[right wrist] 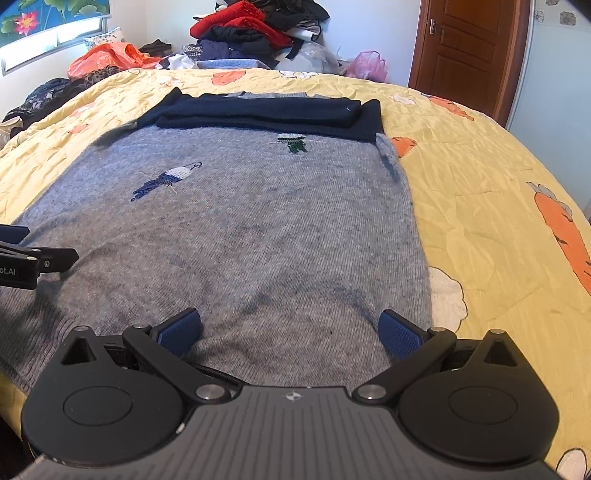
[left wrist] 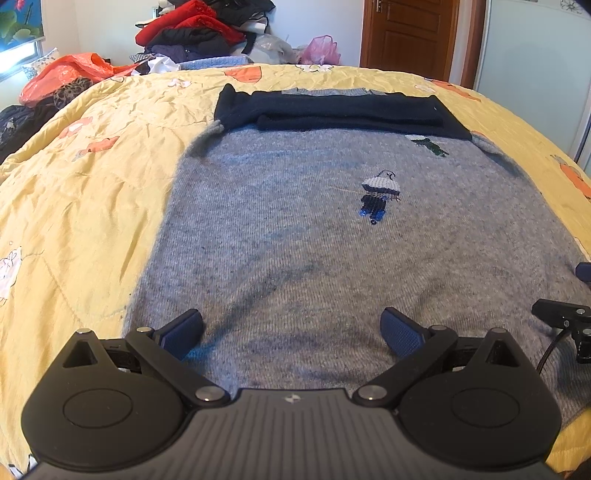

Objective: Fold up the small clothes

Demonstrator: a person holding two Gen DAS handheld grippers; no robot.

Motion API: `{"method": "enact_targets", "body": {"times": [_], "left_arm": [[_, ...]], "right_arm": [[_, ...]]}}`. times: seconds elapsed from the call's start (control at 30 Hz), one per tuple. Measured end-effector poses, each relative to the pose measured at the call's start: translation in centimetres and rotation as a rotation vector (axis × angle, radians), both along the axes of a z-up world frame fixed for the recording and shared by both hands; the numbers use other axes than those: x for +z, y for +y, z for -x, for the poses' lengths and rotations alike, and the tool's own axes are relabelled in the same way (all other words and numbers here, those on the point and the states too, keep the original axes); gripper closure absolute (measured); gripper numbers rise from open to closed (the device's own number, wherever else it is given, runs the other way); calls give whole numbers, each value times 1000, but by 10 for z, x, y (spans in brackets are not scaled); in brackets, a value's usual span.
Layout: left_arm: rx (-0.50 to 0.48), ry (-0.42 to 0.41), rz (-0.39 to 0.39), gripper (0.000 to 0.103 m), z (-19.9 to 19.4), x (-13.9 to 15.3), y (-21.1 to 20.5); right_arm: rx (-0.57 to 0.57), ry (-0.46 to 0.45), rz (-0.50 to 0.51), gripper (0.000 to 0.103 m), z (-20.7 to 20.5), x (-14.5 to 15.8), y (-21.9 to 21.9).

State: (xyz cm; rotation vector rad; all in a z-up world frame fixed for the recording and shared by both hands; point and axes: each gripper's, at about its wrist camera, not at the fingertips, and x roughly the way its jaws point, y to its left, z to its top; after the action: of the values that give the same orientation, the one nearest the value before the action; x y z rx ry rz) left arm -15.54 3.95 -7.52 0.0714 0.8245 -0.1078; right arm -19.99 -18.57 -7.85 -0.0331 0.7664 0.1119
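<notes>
A: Bedroom, with a yellow carrot-print quilt (left wrist: 92, 177) over the bed, a heap of clothes (left wrist: 199, 29) against the far wall at about 11 o'clock and a brown door (left wrist: 406, 33) toward 1 o'clock.

B: And the piece being folded?

A: A grey knitted sweater (left wrist: 295, 229) lies flat in the middle of the quilt. Its navy sleeves (left wrist: 332, 112) are laid across the far end, at 12 o'clock. Small embroidered figures (left wrist: 380, 192) sit on the chest.

B: Where are the tools?

A: Both are at the near hem, at 6 o'clock. The left gripper (left wrist: 291, 332) is low over the hem on the sweater's left half. The right gripper (right wrist: 291, 330) is over the right half, with the sweater's side edge just past its outer finger at 3 o'clock. Each points along the garment toward the sleeves.

B: Jaws?

A: Spread wide on both, with nothing between them. I cannot tell whether the blue pads (right wrist: 181, 330) touch the knit.

B: So the step is the bottom fold?

A: That's my reading: take the hem and carry it up toward the sleeves. To do it well, each side should pinch every layer at the edge, at matching spots. Both should lift together and level so the fold line runs straight. Then lay the hem square to the navy band without dragging the sleeves.
</notes>
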Motion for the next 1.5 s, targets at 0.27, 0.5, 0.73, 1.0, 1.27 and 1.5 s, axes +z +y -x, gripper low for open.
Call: {"method": "enact_targets", "body": {"times": [0.27,0.5,0.73,1.0,1.27,1.5], "left_arm": [[1,2,-1,0,7,0,1],[2,2,-1,0,7,0,1],[1,3,-1,0,7,0,2],[3,4,0,0,10,0,3],[3,11,5,0,16,-1,6],[-23,31,54,0,30,9,31]], "right_arm": [[-4,7,-14,0,3,0,-1],[-4,7,-15,0,5,0,0],[-4,7,-15,0,7,0,0],[-4,6,-15,0,9,1,1],[-4,8,-18,0,10,1,1],[10,8,-119,0,24,11,-19]]}}
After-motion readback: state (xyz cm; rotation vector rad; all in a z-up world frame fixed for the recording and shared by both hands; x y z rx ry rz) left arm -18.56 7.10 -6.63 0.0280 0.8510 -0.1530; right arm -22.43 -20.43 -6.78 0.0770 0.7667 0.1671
